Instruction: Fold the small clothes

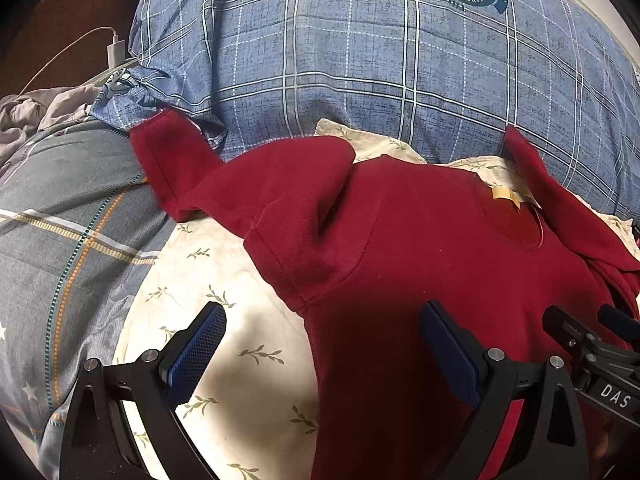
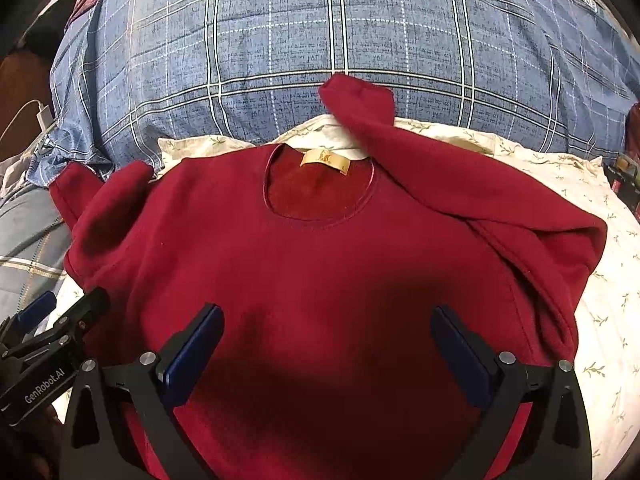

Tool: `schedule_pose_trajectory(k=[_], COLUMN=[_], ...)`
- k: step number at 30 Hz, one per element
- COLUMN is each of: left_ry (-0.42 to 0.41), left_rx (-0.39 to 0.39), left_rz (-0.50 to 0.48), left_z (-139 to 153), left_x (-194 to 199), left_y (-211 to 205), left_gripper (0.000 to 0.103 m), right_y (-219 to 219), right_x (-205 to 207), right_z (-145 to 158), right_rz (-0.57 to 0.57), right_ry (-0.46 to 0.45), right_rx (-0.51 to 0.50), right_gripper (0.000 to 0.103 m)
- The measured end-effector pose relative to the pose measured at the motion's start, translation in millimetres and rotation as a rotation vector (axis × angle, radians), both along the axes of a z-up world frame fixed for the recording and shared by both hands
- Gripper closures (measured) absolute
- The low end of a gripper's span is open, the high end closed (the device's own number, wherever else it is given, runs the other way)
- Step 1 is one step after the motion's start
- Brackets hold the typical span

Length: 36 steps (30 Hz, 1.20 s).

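While the red sweater (image 2: 320, 264) lies face-up on the bed's floral sheet (image 1: 224, 268), no fold looks made yet.
Both sleeves sprawl toward the blue plaid quilt (image 2: 320, 32); left tool (image 1: 322, 344) and right tool (image 2: 326, 344) hover wide, empty; folding all remains.

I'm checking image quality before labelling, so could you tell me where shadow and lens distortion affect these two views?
Left wrist view: a shadow darkens the near part of the red top and the floral sheet around the left gripper; the plaid quilt bulges from fisheye. Right wrist view: a dark shadow patch lies on the top between the right gripper's open jaws; corners vignette black.
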State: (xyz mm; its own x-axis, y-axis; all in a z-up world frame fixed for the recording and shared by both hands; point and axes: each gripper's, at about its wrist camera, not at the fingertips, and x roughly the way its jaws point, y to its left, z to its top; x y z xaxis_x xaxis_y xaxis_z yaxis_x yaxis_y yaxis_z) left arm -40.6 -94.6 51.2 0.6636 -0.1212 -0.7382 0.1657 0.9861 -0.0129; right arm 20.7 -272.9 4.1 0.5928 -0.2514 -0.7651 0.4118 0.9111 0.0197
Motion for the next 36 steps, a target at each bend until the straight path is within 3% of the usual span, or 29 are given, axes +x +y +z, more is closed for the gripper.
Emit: schedule_pose_trajectory(k=[28,36], left_ry=[0.010,-0.011], left_rx=[-0.013,-0.049], left_rz=[0.009,0.167], left_z=[2,28], left_x=[7,41], left_y=[10,64], left_gripper=[0.007,0.009], right_y=[3,1], right_x=[3,5], right_z=[-14,-14], right_rz=[0.025,0.042], right_ry=[0.038,0.045], right_rx=[0.019,0.036], right_gripper=[0.000,0.000])
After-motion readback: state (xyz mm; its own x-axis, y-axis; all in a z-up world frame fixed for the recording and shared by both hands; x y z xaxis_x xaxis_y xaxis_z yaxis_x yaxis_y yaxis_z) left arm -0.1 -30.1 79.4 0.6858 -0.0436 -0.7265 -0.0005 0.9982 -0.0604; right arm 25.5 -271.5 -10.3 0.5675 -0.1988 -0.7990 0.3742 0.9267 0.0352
